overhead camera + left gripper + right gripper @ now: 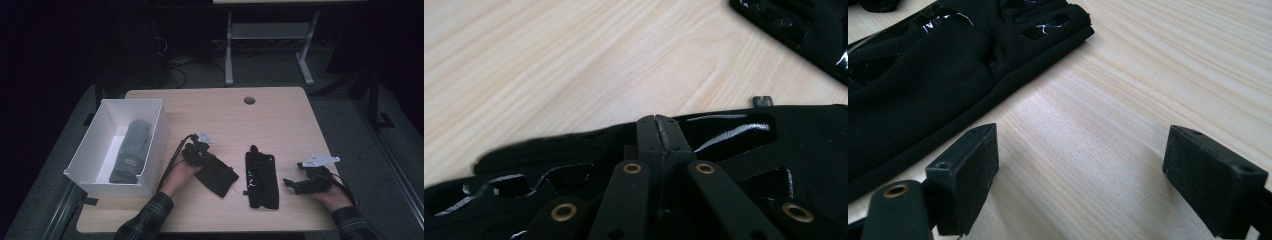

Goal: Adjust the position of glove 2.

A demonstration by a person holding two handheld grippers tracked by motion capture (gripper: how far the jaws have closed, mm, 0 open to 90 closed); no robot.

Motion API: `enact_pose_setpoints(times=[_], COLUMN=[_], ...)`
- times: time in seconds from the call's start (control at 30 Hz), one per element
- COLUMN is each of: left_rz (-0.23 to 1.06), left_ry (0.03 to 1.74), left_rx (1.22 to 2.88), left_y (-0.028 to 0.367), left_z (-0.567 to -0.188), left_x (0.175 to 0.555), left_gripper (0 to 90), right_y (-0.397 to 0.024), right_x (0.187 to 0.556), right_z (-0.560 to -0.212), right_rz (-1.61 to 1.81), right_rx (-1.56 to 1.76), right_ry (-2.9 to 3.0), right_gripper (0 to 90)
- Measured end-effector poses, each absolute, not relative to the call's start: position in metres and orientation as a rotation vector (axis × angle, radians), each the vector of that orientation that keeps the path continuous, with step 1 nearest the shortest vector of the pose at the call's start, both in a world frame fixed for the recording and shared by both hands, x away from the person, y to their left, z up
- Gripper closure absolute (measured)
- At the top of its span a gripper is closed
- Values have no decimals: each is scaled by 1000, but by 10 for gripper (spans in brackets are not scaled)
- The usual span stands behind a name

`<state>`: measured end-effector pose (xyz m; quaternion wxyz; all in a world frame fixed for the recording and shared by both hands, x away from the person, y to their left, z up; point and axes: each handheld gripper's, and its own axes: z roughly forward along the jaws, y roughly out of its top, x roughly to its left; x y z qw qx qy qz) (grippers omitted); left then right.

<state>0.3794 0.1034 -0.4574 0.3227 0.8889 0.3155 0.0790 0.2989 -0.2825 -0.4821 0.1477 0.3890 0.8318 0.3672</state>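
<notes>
Your left gripper (658, 131) is clamped on the near glove (216, 174), beside the white box (157, 145) that already holds a grey one (131, 151). Likely next: lift it in. Your right gripper (1080, 175) waits agape by the second glove (923, 75).

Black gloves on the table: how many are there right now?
2. One black glove lies by the left tool, whose jaws are shut on its edge. The other black glove lies flat mid-table, left of the open right tool. The white box holds a grey item.
</notes>
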Motion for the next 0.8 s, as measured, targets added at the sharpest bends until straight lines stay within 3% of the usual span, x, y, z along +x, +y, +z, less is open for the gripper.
enact_pose_setpoints(times=[0.8], left_rz=[27], left_ry=[509], left_rx=[2416], left_y=[61], left_z=[-457], left_x=[335], left_gripper=[894], right_y=[-283], right_x=[299], right_z=[-482], right_rz=[1056], right_rx=[1118], right_ry=[2393], right_gripper=[144])
